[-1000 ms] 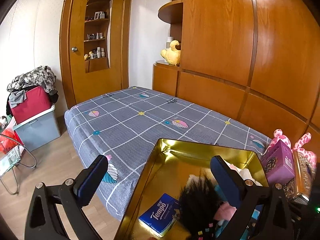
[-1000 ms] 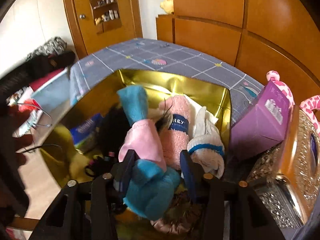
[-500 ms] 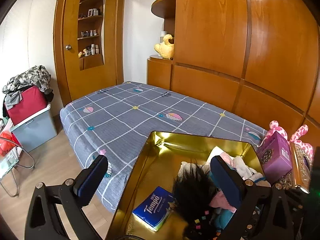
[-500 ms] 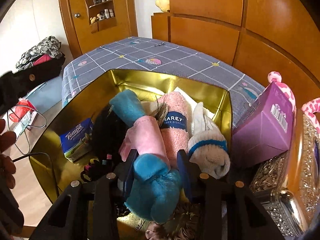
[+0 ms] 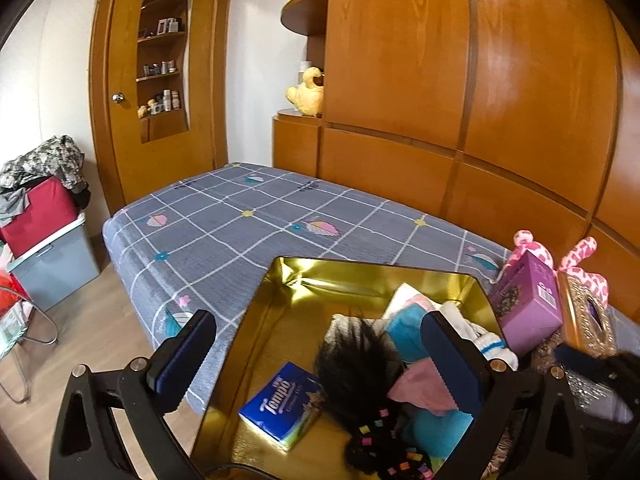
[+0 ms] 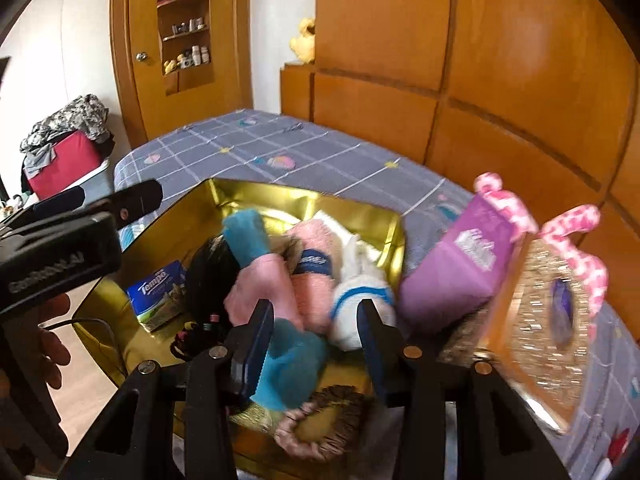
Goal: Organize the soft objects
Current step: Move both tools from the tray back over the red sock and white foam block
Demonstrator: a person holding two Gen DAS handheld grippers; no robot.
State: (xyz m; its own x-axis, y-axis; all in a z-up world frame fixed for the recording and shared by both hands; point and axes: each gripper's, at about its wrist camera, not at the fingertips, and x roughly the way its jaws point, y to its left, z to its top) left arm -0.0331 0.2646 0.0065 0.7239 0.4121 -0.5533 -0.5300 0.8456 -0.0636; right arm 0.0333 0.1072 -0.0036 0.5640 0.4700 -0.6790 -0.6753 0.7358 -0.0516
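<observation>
While its fingers are opening off the blue and pink toy (image 6: 288,356), the right gripper (image 6: 316,344) leaves it lying in the gold box (image 6: 384,220) among 2 rolled cloths, corralled. The left gripper (image 5: 320,356) hovers spread, empty, over the bed (image 5: 248,224).

The far-left floor of the gold box (image 5: 280,320) is bare, so you can pass there. Soft items crowd its right half. The purple carton (image 6: 460,264) and glitter box (image 6: 548,320) block your right side. The bedspread (image 5: 240,232) beyond lies open.
</observation>
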